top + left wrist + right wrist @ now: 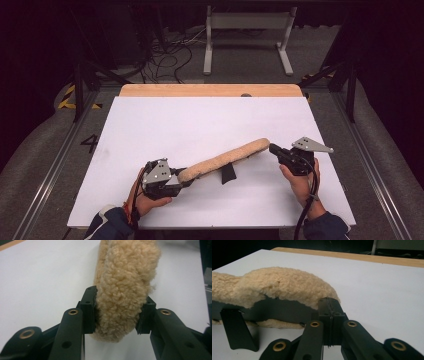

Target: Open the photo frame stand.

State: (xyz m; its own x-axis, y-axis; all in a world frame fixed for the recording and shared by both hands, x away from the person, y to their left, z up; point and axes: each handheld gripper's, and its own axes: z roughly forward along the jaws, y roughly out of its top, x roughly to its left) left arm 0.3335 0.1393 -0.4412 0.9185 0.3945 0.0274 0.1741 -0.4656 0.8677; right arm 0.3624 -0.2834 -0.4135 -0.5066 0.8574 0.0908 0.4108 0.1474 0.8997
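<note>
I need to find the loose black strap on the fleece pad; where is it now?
In the high view the black strap hangs under the middle of the fleece pad, above the white table.

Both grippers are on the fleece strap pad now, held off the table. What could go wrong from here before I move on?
1. The left gripper squeezes only soft fleece at the end of the strap pad; the pile may compress and slip out if pulled.
2. The right gripper is shut on what looks like a thin dark edge beside the fleece, a small hold that could let go.
3. The black strap hangs toward the table and might drag or snag.
</note>
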